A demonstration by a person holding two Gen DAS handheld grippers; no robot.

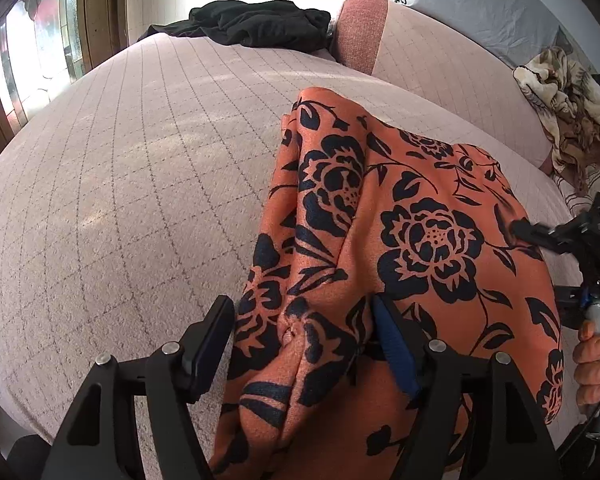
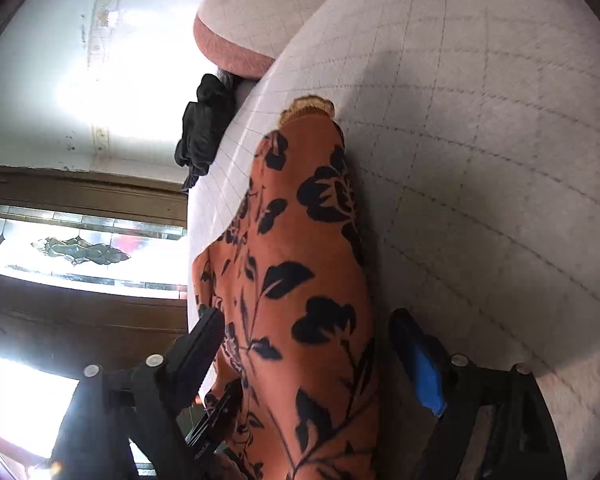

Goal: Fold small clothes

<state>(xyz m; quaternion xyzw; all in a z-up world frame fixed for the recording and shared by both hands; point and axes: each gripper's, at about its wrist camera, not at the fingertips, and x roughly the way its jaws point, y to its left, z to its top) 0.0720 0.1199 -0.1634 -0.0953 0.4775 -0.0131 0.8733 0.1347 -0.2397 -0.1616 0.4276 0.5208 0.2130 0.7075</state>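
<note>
Garment (image 1: 400, 240), orange floral, lies bunched betw left tongs (image 1: 300, 344), jaws apart, not clamping. Right tongs (image 2: 304, 360) straddle it too, apart w/ a gap. Partly folded at best, still rumpled; black cloth (image 1: 260, 26) far off, unfolded.

Home living room: a quilted pink sofa cover (image 1: 140, 160) spans the seat; beyond it, a wooden door (image 2: 80, 192) with leaded glass pane (image 2: 80, 250); loose clothes (image 1: 256, 22) at its far edge

Black garment (image 1: 256, 26) lies beside a pink cushion (image 1: 362, 32).
</note>
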